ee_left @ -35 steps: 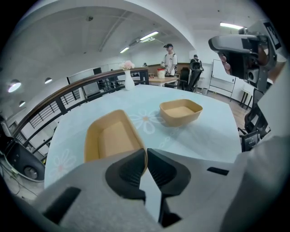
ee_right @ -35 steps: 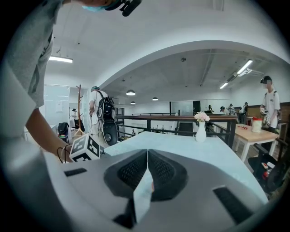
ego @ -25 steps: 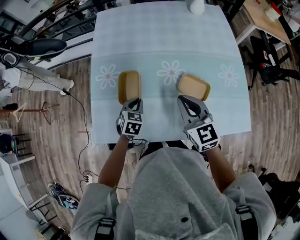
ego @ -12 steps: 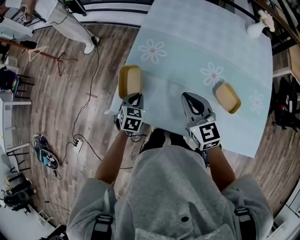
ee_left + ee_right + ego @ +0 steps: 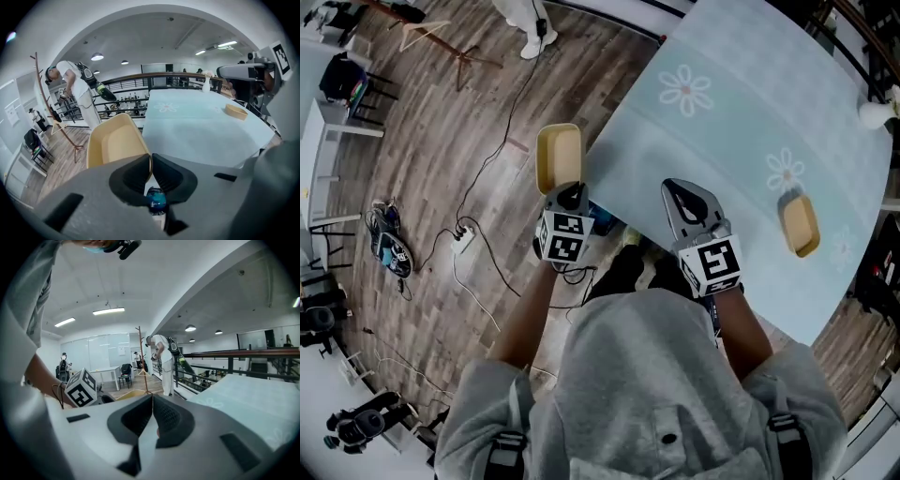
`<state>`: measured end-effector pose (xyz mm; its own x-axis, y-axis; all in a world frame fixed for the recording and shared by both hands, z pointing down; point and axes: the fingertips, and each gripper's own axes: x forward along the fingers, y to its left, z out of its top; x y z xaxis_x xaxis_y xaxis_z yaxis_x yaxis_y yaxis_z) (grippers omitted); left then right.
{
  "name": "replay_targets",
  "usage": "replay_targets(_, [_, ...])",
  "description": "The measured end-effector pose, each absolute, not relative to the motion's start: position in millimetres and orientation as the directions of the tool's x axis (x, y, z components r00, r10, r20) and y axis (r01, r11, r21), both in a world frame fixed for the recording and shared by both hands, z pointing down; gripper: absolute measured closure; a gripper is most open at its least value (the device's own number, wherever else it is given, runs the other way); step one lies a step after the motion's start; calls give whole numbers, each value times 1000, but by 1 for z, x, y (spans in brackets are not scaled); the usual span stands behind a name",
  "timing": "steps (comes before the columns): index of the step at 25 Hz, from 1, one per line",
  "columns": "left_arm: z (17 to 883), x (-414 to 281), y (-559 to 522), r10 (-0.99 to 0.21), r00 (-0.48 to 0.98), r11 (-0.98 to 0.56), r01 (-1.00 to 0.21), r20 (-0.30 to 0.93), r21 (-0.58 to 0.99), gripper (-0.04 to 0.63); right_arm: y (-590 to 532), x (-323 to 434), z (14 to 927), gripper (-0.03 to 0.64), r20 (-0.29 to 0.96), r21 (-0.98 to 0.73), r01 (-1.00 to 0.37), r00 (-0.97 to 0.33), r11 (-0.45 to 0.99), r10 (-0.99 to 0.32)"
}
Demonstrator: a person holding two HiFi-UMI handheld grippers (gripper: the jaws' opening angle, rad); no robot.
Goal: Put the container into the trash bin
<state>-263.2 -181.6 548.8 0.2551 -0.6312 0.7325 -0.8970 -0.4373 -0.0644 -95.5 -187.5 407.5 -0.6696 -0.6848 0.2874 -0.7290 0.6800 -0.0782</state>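
One tan container (image 5: 559, 157) hangs ahead of your left gripper (image 5: 570, 193), the jaws pinching its near rim and its long axis running straight on from them, clear of the table (image 5: 722, 122) and over the wood floor (image 5: 441, 141). Your right gripper (image 5: 682, 192) is empty, its jaws pressed together. No trash bin is plainly in sight.

Open-plan lab or office loft, wood floor (image 5: 431, 131) strewn with cables (image 5: 461, 234), railing (image 5: 140, 76) beyond the jaws, coat stand (image 5: 140, 352), white desk (image 5: 105, 371) and ceiling strip lights (image 5: 108, 311) farther ahead.

Container (image 5: 559, 157) left of table (image 5: 724, 150)
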Motion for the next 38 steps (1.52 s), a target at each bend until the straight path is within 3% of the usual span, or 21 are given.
replay_targets(13, [587,-358,-115,-627,114,-212,-977,771,-28,560,-185,-197,440,591,320,-99,-568,-795,817,-515])
replay_targets(27, [656,-347,-97,-557,169,-94,-986,813,141,560,-182,-228,473,591,450,-92,-481,-802,872,-394])
replay_targets(38, [736,-324,-58,-465,234,-7,-965,854,260,560,-175,-234,504,591,478,-128,-487,-794,864,-376])
